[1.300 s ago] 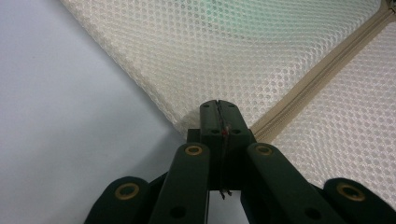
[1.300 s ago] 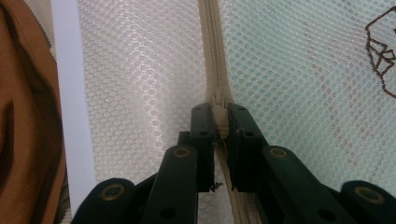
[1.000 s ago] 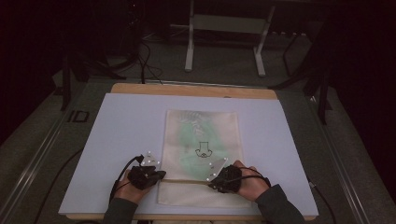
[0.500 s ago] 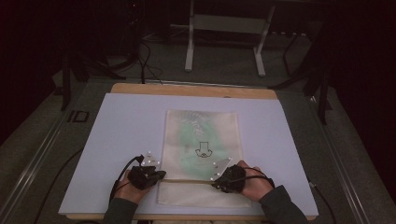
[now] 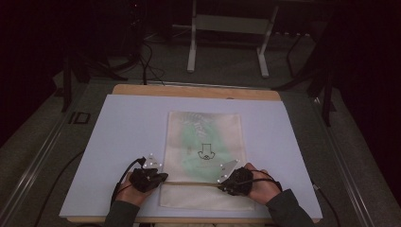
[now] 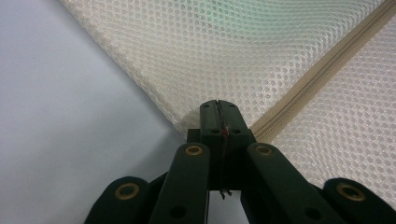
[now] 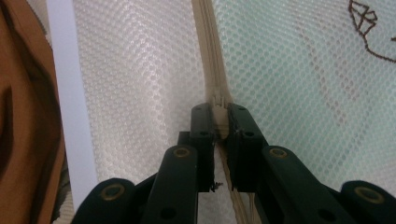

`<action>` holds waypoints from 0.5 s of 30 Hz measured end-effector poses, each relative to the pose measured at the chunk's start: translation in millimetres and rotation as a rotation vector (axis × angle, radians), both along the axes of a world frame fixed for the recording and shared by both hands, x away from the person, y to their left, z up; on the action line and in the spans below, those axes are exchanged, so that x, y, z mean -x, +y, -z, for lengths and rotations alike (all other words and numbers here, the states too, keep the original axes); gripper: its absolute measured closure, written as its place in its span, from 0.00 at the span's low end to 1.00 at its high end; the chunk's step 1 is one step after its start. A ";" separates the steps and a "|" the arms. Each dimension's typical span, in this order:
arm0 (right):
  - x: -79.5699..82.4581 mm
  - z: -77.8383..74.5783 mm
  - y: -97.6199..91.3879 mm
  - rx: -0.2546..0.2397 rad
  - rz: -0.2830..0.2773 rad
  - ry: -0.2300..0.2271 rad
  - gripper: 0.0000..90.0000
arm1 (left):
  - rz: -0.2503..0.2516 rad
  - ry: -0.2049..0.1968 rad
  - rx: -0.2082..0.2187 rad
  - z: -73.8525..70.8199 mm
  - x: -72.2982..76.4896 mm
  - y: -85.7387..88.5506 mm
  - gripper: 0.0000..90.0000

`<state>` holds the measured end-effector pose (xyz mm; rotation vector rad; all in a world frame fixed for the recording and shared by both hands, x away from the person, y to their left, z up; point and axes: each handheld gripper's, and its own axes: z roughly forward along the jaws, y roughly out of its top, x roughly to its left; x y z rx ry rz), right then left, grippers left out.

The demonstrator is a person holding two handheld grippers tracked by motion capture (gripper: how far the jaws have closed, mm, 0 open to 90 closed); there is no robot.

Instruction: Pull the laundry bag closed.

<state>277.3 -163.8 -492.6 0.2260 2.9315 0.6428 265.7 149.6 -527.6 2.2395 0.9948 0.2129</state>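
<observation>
A cream mesh bag (image 5: pixel 204 137) with something green inside and a small dark print lies flat on the white board (image 5: pixel 123 137). Its zipper (image 5: pixel 194 183) runs across the near end, seen close up as a zipper (image 6: pixel 322 70) and again as a zipper (image 7: pixel 211 46). My left gripper (image 5: pixel 160 178) is shut at the bag's left edge, where the zipper ends; its jaws meet on the mesh bag (image 6: pixel 261 51) at the left gripper (image 6: pixel 218 105). My right gripper (image 5: pixel 223 183) is shut on the zipper pull (image 7: pixel 218 112) at the right gripper (image 7: pixel 218 117), over the mesh bag (image 7: pixel 299 84).
The white board rests on a wooden table (image 5: pixel 189 91), whose near edge (image 7: pixel 23 121) is close to my right hand. Cables (image 5: pixel 124 171) trail from the grippers. A metal stand (image 5: pixel 227 28) and more cables are on the dark floor beyond.
</observation>
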 end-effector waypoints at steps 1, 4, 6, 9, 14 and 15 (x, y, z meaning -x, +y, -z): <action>0.2 -0.2 -0.6 -0.003 0.002 0.004 0.92 | 0.000 0.000 0.000 0.0 0.0 0.0 1.00; -0.1 0.2 -2.3 0.001 0.000 0.002 0.92 | -0.001 0.000 -0.001 0.0 0.1 -0.1 1.00; 0.1 0.4 -3.9 0.003 0.008 0.004 0.92 | -0.001 0.000 -0.001 -0.1 0.1 -0.1 1.00; 0.4 1.1 -5.3 0.008 0.007 0.004 0.92 | -0.001 0.000 -0.001 -0.1 0.1 -0.2 1.00; 0.5 1.3 -6.4 0.008 0.010 0.007 0.92 | -0.001 0.000 -0.002 -0.2 0.2 -0.3 1.00; 0.6 1.0 -6.3 0.009 0.010 0.007 0.92 | -0.001 0.000 -0.004 -0.2 0.2 -0.4 1.00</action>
